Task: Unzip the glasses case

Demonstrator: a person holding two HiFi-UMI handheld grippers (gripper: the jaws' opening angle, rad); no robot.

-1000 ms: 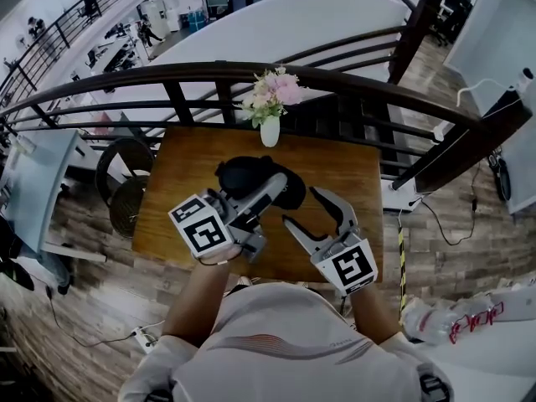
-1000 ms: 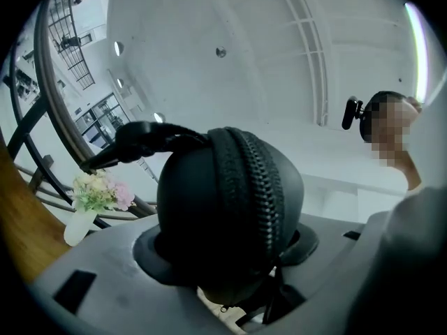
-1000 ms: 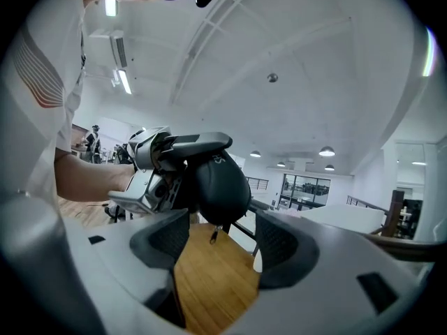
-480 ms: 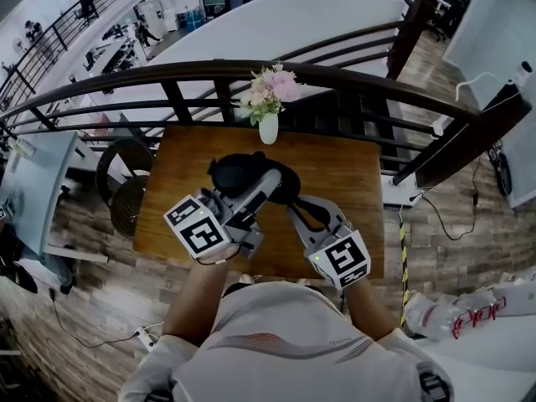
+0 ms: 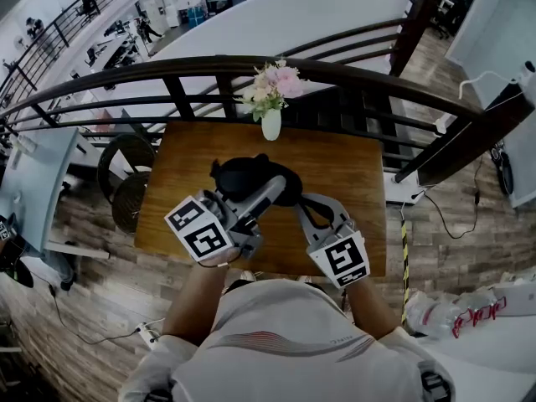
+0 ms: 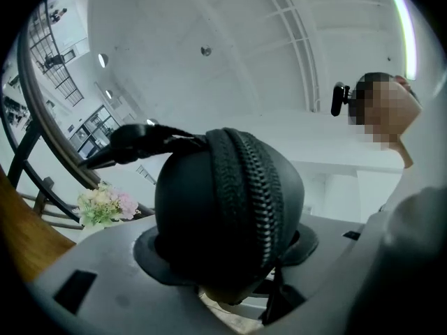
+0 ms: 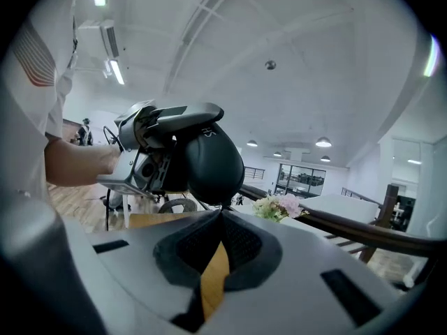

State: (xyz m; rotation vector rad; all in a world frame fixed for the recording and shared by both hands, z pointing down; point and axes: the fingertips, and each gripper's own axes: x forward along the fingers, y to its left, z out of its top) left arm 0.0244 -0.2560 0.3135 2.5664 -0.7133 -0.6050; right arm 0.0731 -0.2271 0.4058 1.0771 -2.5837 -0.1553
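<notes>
A black oval glasses case point(image 5: 243, 174) hangs above the wooden table, with my left gripper point(image 5: 270, 184) shut on it. In the left gripper view the case point(image 6: 209, 208) fills the space between the pads point(image 6: 150, 251), its zipper point(image 6: 255, 187) running over the top and a pull tab point(image 6: 276, 295) hanging below. My right gripper point(image 5: 300, 201) has just been closing and is shut. Its tips point(image 7: 221, 213) meet right under the case's point(image 7: 209, 162) rounded end. I cannot see whether anything is pinched between them.
A white vase of pink flowers point(image 5: 270, 115) stands at the far edge of the table point(image 5: 352, 174). A dark curved railing point(image 5: 377, 78) runs behind it. A round chair point(image 5: 126, 174) sits left of the table.
The right gripper's jaws went from wide open to shut, and it moved in up to the case's right end. The left gripper and case stayed put.
</notes>
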